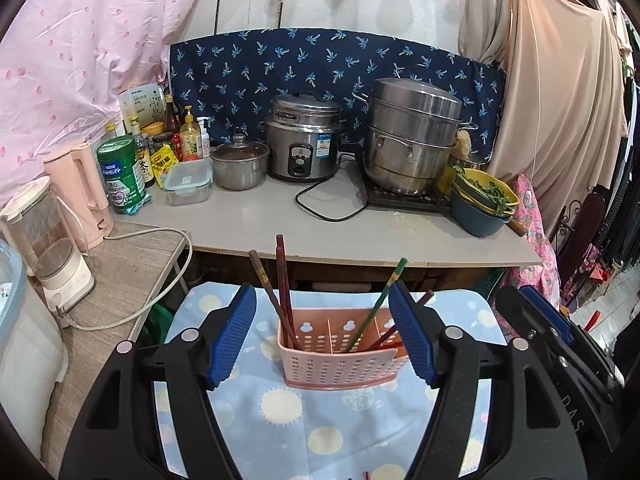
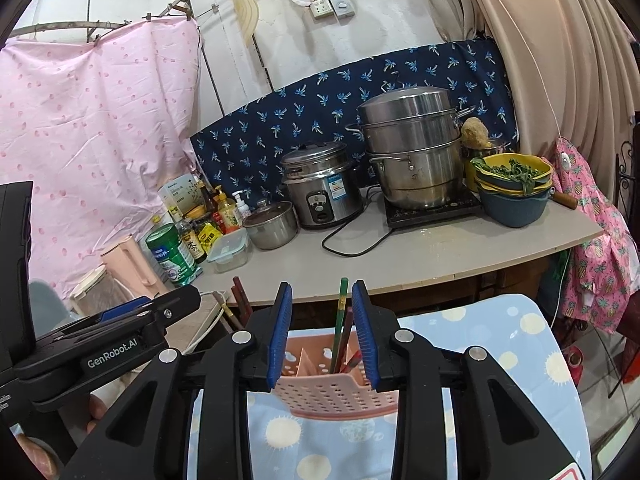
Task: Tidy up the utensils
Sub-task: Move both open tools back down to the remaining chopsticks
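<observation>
- Left gripper (image 1: 322,334) is spread wide, pads flanking the pink basket (image 1: 340,364) with gaps both sides, nothing held.
- Right gripper (image 2: 323,336) is narrower but apart, chopsticks (image 2: 340,332) standing loose between its pads.
- Basket sits on the dotted cloth (image 1: 280,420), counter edge (image 1: 400,258) at 12 o'clock.

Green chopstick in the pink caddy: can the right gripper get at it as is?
Probably yes. The green chopstick stands upright between the open right gripper fingers, nothing blocking; the red chopsticks beside it might get pinched too.
</observation>
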`<state>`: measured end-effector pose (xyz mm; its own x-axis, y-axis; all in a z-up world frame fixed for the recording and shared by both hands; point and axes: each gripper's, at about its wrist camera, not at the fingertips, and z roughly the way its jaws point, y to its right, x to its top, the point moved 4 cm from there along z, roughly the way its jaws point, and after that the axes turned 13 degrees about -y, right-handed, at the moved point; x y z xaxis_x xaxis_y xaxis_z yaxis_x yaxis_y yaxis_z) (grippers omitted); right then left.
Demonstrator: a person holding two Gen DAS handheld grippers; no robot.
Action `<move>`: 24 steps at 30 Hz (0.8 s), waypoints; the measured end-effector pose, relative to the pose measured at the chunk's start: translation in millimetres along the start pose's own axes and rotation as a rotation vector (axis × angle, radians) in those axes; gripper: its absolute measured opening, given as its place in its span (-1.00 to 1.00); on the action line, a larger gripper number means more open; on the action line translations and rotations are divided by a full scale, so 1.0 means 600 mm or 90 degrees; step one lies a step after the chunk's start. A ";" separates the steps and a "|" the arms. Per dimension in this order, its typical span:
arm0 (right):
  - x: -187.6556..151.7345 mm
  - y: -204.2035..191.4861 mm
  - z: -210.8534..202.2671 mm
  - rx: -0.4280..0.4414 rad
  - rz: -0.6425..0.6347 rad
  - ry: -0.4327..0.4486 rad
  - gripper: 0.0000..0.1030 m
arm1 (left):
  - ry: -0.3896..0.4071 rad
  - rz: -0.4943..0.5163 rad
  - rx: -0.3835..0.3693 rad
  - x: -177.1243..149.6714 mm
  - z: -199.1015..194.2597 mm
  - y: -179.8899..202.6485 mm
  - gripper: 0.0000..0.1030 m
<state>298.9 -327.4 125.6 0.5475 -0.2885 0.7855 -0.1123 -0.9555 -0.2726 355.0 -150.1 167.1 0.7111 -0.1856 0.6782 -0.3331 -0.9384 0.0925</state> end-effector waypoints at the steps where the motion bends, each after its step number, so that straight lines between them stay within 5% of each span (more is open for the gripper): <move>1: -0.004 -0.001 -0.004 -0.001 -0.001 -0.001 -0.40 | -0.001 0.003 0.001 -0.005 -0.004 0.001 0.27; 7: -0.037 -0.007 -0.025 -0.010 -0.009 -0.008 -0.36 | -0.009 0.006 0.004 -0.036 -0.023 0.002 0.28; 11: -0.067 -0.004 -0.037 -0.011 -0.009 -0.019 -0.28 | -0.019 0.012 0.012 -0.070 -0.034 0.000 0.49; 24: -0.216 0.030 -0.056 -0.044 -0.004 -0.087 -0.28 | -0.093 0.050 0.012 -0.223 -0.032 0.010 0.50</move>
<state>197.8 -309.2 37.6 0.6561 -0.2761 0.7023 -0.1633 -0.9606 -0.2250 245.9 -125.4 91.3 0.7666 -0.2971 0.5692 -0.3800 -0.9245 0.0292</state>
